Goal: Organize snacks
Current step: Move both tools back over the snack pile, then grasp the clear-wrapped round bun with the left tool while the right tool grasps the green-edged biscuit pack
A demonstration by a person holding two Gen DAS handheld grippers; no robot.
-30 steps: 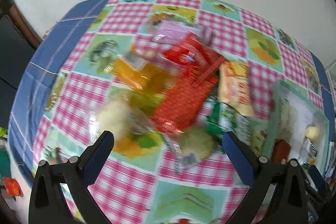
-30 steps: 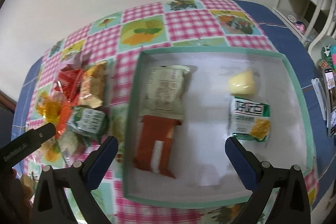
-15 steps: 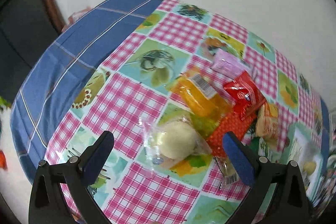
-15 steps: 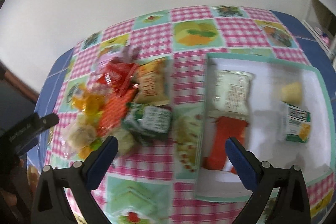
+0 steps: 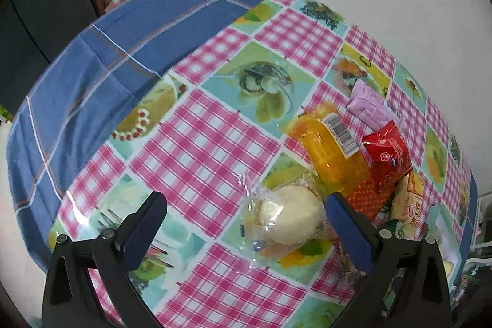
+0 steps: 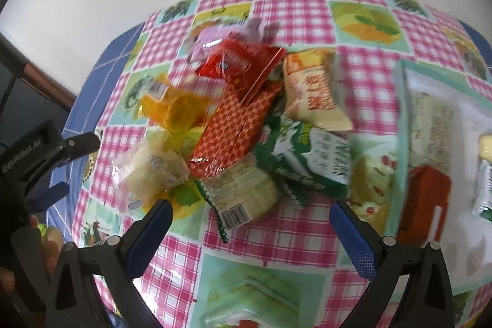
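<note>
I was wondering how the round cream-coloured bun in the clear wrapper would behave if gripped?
The bun looks soft, so it would probably squash under firm jaws. Its loose, glossy clear wrapper likely crinkles and may slip. It seems light for its size.

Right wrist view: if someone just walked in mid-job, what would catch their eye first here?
The bright heap of snack packets on the checkered tablecloth, with a red dotted packet lying across its middle. At the right edge sits the teal-rimmed tray, already holding a few packets. Both grippers are open and empty: the right gripper in front of the heap, the left gripper beside a clear-wrapped pale bun.
</note>
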